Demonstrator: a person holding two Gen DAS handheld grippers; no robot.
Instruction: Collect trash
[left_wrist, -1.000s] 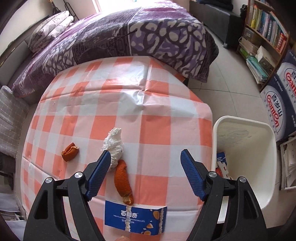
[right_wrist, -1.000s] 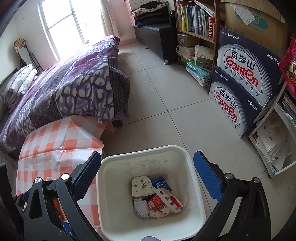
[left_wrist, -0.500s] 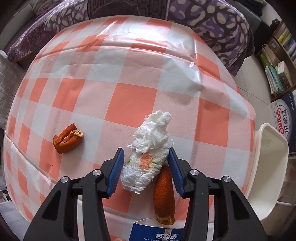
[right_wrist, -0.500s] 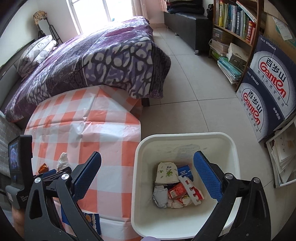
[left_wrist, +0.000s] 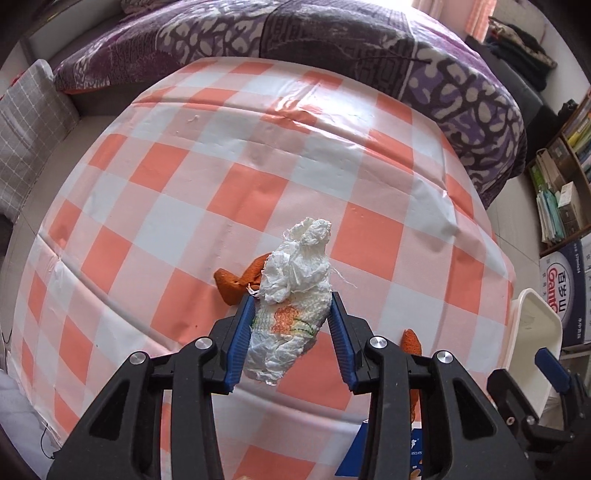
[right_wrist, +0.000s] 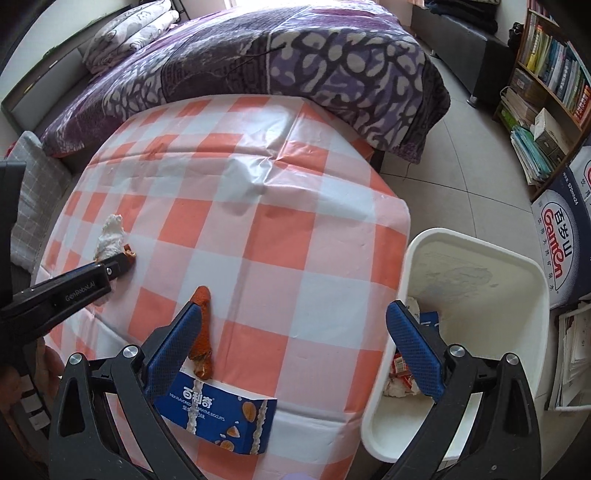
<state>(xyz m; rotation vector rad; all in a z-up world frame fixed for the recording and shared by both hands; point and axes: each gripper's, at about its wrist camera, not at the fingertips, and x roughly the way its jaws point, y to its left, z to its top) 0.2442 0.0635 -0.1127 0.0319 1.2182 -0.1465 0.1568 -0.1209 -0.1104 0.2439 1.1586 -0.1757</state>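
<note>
- Left wrist view: left tongs (left_wrist: 291, 325) clamp the crumpled white paper wad (left_wrist: 291, 291), pads pinching its middle for transport.
- Right tongs (right_wrist: 293, 347) gape empty above the orange peel strip (right_wrist: 202, 332), probably next.

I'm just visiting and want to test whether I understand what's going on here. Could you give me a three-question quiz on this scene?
1. True or false: the left hand-held gripper is shut on the crumpled tissue.
2. What lies on the checked tablecloth nearest the right hand-held gripper? A) a spoon B) a blue biscuit box C) a cup
3. Which container beside the table already holds trash?

Key: 1 true. 2 B; the long orange peel lies there too. 3 the white bin.
</note>
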